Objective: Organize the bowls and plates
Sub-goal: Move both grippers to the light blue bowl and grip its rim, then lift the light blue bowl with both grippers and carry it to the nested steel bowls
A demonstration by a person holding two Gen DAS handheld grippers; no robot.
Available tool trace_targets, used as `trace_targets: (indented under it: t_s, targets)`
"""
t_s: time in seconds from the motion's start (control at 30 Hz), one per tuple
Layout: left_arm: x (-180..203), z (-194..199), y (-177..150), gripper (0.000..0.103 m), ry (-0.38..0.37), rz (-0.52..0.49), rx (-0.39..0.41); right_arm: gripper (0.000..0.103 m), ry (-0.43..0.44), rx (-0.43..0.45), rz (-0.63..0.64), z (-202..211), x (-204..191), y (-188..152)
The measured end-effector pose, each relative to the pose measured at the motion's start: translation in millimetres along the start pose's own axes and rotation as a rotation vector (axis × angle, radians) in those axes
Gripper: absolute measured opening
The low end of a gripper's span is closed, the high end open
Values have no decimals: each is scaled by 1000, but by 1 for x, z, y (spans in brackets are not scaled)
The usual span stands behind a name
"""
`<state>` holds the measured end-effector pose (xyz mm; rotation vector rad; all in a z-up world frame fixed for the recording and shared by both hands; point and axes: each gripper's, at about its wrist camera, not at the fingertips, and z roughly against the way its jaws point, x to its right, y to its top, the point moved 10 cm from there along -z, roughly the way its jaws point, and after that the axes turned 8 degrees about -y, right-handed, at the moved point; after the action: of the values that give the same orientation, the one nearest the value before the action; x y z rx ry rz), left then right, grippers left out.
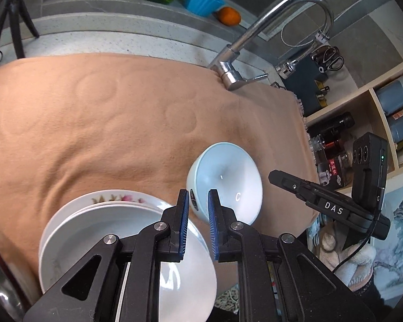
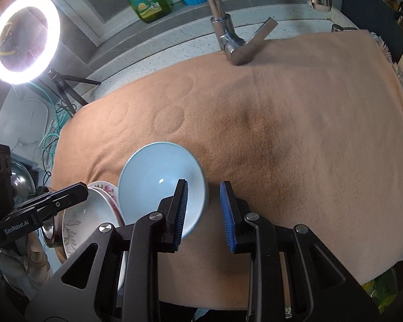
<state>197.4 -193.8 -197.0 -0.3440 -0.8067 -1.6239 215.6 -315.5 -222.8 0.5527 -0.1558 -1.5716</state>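
Plates (image 1: pixel 99 230) sit stacked nearest me, at 7 o'clock in my left view, on the counter's tan cloth (image 1: pixel 94 123). My left jaws (image 1: pixel 198 191) hang over them, nearly pressed together with nothing between. Just beyond, at the stack's 2 o'clock, stands the pale blue bowl (image 2: pixel 158 177). My right jaws (image 2: pixel 203 182) are spread astride its wall, one pad inside, one outside, not pressing. I judge the bowl's pickup is in hand: next I close gently and lift it level. Faucet (image 2: pixel 228 37) stands at 12 o'clock
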Motion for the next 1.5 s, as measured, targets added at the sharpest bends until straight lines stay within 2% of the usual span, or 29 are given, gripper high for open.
trace_targets:
  t_s: [0.33, 0.6, 0.8, 0.87, 1.07, 1.5]
  targets:
    - [0, -18, 5, 13, 4, 16, -41, 26, 40, -47, -39, -18, 6, -5]
    - [1, -28, 4, 13, 56, -32, -61, 26, 63, -67, -43, -25, 4, -7]
    - [-1, -32, 3, 13, 68, -46, -70, 26, 75, -77, -43, -30, 2, -10]
    - [-2, -34, 3, 13, 68, -46, -72, 18, 80, -80, -41, -30, 1, -11]
    - [-1, -40, 0, 12, 66, -53, -80, 10, 89, -89, -41, -32, -2, -13]
    - [0, -40, 0, 12, 55, -54, -68, 8, 86, -77, -40, -29, -8, -12]
